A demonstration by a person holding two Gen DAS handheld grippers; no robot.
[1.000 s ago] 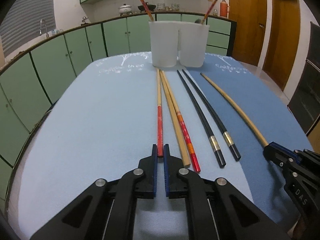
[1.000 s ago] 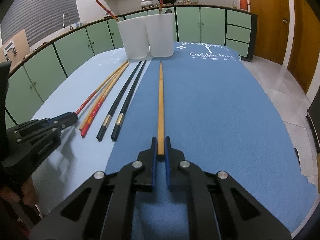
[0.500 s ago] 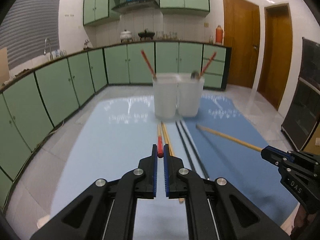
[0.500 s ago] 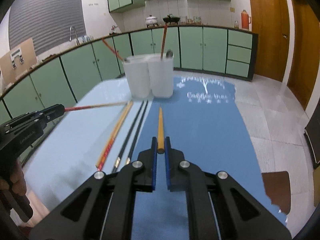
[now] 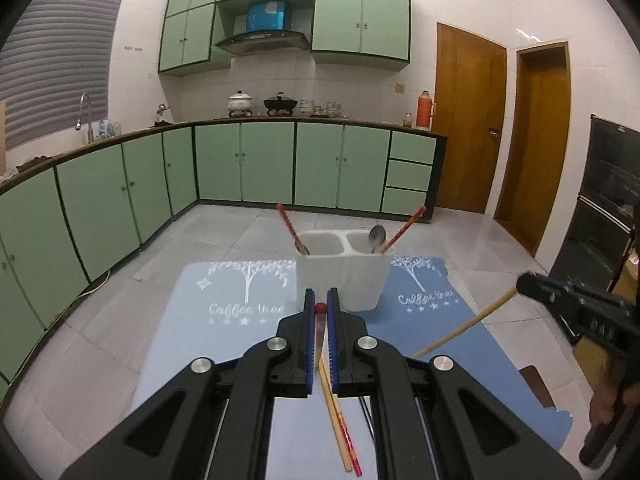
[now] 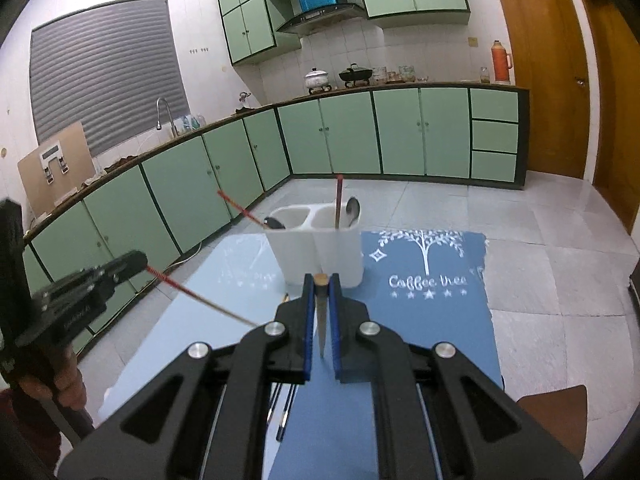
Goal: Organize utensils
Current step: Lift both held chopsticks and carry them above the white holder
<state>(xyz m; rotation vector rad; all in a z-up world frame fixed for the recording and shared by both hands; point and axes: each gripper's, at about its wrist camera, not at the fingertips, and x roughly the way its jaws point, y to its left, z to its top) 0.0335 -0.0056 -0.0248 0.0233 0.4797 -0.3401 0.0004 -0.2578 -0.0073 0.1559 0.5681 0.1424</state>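
clamping its blue-padded jaws on the red end of a red-and-tan wooden chopstick [image 5: 319, 307], the black left gripper [image 5: 319, 307] is hanging above the table, with the chopstick's shaft running back down between the pads toward the camera. pinching the thick end of a plain yellow bamboo chopstick [image 6: 321, 280] in the same way, the black right gripper [image 6: 321, 282] is closed tight on it, and in the left view that chopstick is slanting down to the left from the other tool's tip, clear of the mat. a hand [image 6: 60, 384] is wrapping the left tool's handle at the edge of the right view. below the left gripper two more chopsticks, one plain tan and one red-patterned [image 5: 344, 436], are lying side by side on the pale blue placemat [image 5: 224, 312], which is printed with a white tree and lettering. just beside it the darker blue placemat [image 6: 432, 312] is carrying the same print, and a pair of black chopsticks [image 6: 286, 412] is showing under the right gripper near the seam. ahead of both tools a white plastic two-compartment utensil holder [image 5: 344, 276] is standing upright across that seam; each compartment is holding one red-topped chopstick leaning outward, and a metal spoon [image 5: 377, 236] is sitting in the right one. green kitchen cabinets [image 5: 256, 168] are lining the wall behind.
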